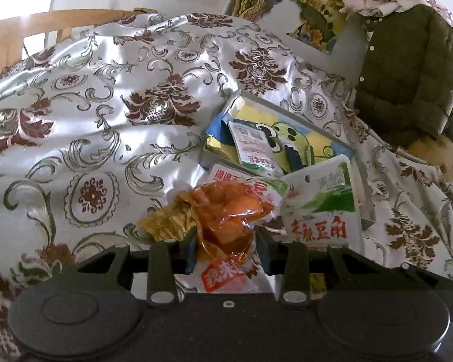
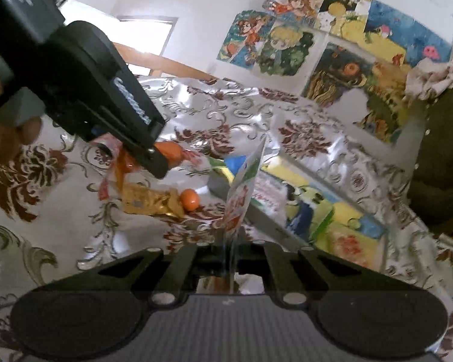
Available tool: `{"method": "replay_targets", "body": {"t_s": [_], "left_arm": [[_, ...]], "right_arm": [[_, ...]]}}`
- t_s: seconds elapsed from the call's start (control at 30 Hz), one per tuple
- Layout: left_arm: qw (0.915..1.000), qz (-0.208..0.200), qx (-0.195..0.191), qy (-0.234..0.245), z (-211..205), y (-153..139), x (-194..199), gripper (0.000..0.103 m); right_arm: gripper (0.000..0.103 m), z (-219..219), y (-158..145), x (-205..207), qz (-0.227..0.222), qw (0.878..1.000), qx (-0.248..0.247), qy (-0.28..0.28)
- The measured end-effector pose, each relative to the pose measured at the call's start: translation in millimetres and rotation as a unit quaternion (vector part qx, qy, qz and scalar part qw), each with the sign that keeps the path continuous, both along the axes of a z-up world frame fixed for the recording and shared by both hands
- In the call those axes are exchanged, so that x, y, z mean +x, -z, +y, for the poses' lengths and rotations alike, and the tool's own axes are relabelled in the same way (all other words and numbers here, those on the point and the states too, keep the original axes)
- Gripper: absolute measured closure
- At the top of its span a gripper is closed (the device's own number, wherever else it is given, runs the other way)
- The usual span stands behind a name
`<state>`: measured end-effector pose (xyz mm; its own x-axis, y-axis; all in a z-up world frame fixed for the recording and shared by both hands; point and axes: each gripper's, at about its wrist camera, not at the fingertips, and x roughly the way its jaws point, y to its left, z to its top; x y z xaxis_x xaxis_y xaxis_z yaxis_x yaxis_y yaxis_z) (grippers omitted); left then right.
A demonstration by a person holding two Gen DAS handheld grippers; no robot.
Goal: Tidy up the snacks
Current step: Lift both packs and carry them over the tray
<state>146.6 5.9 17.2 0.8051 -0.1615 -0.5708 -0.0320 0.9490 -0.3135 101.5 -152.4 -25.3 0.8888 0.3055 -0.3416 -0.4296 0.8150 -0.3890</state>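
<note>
My left gripper (image 1: 225,242) is shut on a clear orange snack packet (image 1: 229,214) and holds it just left of a grey tray (image 1: 364,187) with a cartoon picture inside. The right wrist view shows the left gripper (image 2: 161,169) from the side, with the orange packet (image 2: 169,149) in it. My right gripper (image 2: 228,259) is shut on the bottom edge of a white and green snack packet (image 2: 241,193), held upright and edge-on near the tray's (image 2: 256,214) left rim. This packet also shows in the left wrist view (image 1: 320,202). Several packets (image 1: 252,144) lie in the tray.
A gold foil packet (image 2: 148,200) and a small orange ball-shaped snack (image 2: 189,199) lie on the shiny floral tablecloth (image 1: 105,114) left of the tray. A dark green jacket (image 1: 407,75) hangs on a wooden chair at the right. Posters cover the wall behind.
</note>
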Motion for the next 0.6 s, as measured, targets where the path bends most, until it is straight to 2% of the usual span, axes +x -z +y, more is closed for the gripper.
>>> {"method": "replay_targets", "body": {"t_s": [0.2, 0.4, 0.6], "left_arm": [[0.9999, -0.004, -0.002, -0.010, -2, -4, -13, 0.062], [0.9996, -0.003, -0.006, -0.026, 8, -2, -18, 0.062], [0.9996, 0.004, -0.007, -0.027, 9, 2, -14, 0.062]], "right_arm": [[0.098, -2, 1, -7, -0.034, 0.999, -0.022, -0.005], [0.103, 13, 5, -23, -0.112, 0.990, -0.084, -0.012], [0.103, 22, 15, -12, -0.102, 0.990, -0.102, -0.006]]}}
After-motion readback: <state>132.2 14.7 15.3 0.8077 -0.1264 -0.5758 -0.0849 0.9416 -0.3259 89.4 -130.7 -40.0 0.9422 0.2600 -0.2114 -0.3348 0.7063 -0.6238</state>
